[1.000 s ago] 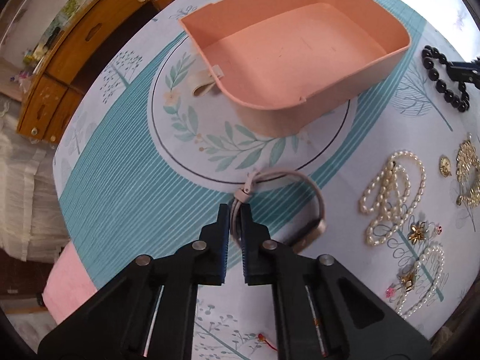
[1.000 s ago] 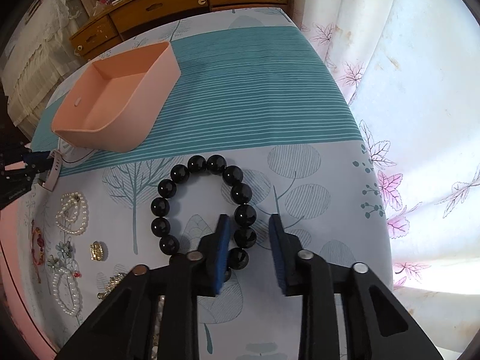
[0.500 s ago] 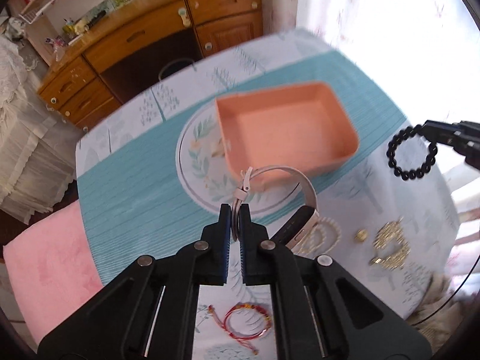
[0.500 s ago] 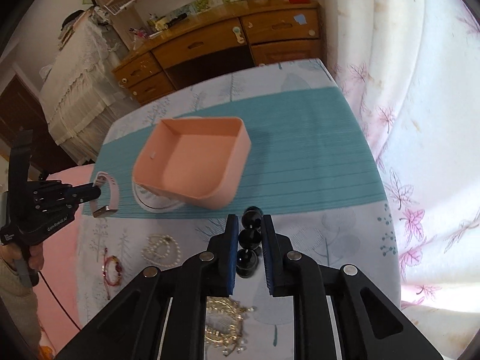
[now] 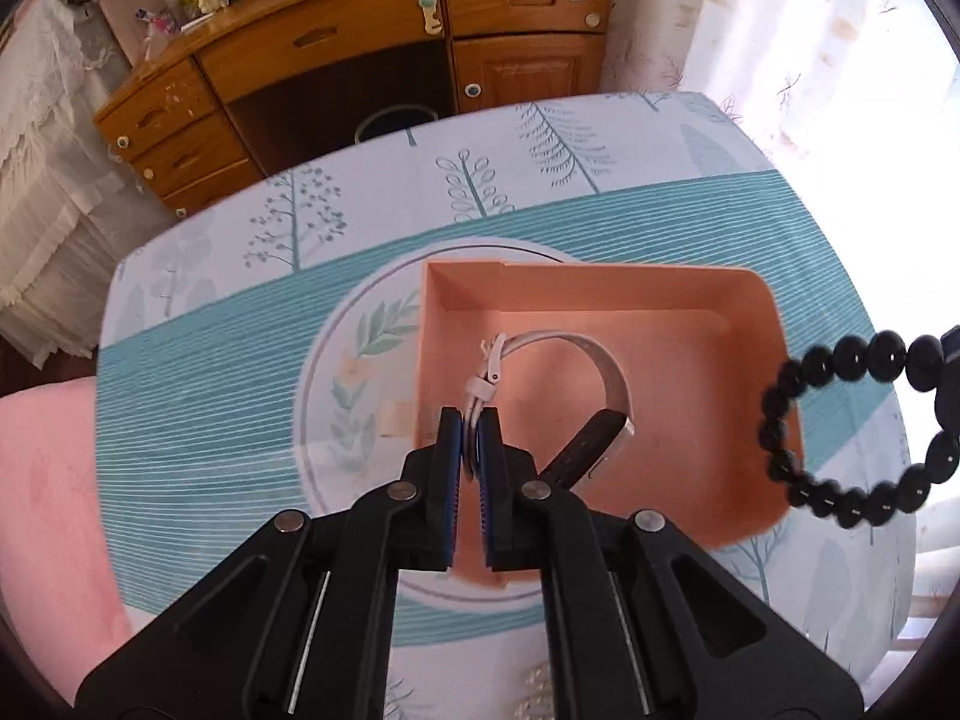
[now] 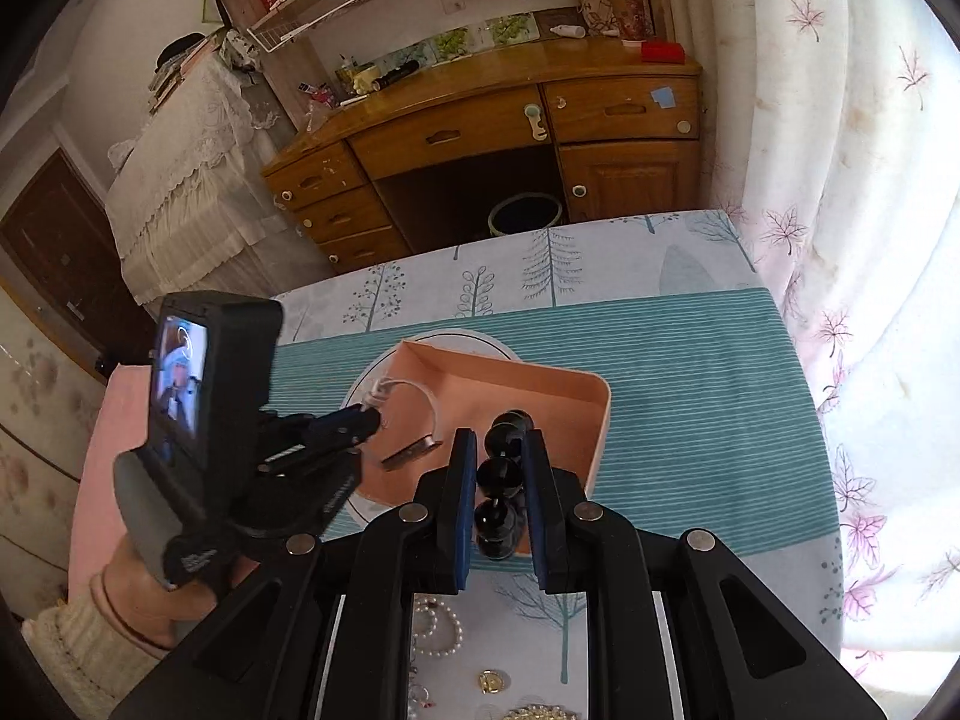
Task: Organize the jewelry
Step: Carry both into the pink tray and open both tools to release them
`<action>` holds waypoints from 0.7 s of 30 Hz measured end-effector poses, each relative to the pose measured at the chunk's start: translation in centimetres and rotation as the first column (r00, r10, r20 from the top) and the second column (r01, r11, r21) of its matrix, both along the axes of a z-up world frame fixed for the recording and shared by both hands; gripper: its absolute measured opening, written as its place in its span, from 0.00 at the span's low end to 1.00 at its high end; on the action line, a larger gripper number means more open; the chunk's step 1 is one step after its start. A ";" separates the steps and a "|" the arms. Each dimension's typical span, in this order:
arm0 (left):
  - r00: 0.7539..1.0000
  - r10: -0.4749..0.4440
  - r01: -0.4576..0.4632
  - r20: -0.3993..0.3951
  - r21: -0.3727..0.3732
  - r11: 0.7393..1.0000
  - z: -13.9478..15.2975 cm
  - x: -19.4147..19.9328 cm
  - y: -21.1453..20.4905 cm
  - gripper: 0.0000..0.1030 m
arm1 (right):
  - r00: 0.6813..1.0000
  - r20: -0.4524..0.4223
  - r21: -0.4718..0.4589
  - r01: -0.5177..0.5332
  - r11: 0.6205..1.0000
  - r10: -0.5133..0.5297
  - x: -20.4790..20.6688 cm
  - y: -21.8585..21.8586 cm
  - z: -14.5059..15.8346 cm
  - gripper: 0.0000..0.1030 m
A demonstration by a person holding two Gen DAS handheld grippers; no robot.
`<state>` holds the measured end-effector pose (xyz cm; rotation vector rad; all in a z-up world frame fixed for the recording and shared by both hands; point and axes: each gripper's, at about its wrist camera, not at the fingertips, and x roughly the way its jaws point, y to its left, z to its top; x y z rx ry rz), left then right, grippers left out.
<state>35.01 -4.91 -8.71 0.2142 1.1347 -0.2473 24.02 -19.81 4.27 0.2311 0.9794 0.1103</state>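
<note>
A peach tray [image 5: 600,276] [image 6: 594,387] sits on the patterned tablecloth. My left gripper [image 5: 471,423] is shut on the strap of a beige watch [image 5: 606,366] and holds it above the tray; the watch also shows in the right wrist view [image 6: 420,390]. My right gripper [image 6: 498,444] is shut on a black bead bracelet [image 6: 501,477] and holds it in the air over the tray's near right side. The bracelet hangs at the right edge of the left wrist view [image 5: 840,426].
Pearl strands [image 6: 441,627] and small gold pieces [image 6: 492,681] lie on the cloth near me. A pink cloth [image 5: 42,480] lies at the table's left. A wooden desk [image 5: 360,42] with a bin under it stands beyond the table. Curtains [image 6: 840,180] hang on the right.
Both grippers lifted their pieces off the cloth and moved over the tray. The right gripper closed on the black bracelet; the left kept hold of the watch.
</note>
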 end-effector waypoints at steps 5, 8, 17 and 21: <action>0.999 0.023 -0.021 -0.034 0.044 0.999 -3.2 -0.2 0.2 0.04 | 0.999 -0.044 -0.020 -0.002 1.000 0.002 2.5 1.0 -2.5 0.14; 0.999 0.023 -0.022 -0.022 0.072 0.997 -3.9 -0.8 0.4 0.04 | 0.998 -0.066 -0.019 -0.009 1.000 0.008 3.7 1.1 -4.2 0.14; 0.997 0.075 -0.073 -0.015 0.104 0.992 -4.2 -2.9 1.4 0.04 | 0.998 -0.038 0.010 -0.048 0.999 0.048 5.0 2.6 -5.8 0.14; 0.996 0.082 -0.081 -0.037 0.039 0.996 -3.8 -3.4 2.3 0.04 | 0.998 -0.025 0.061 -0.050 0.997 0.052 5.1 2.7 -5.9 0.14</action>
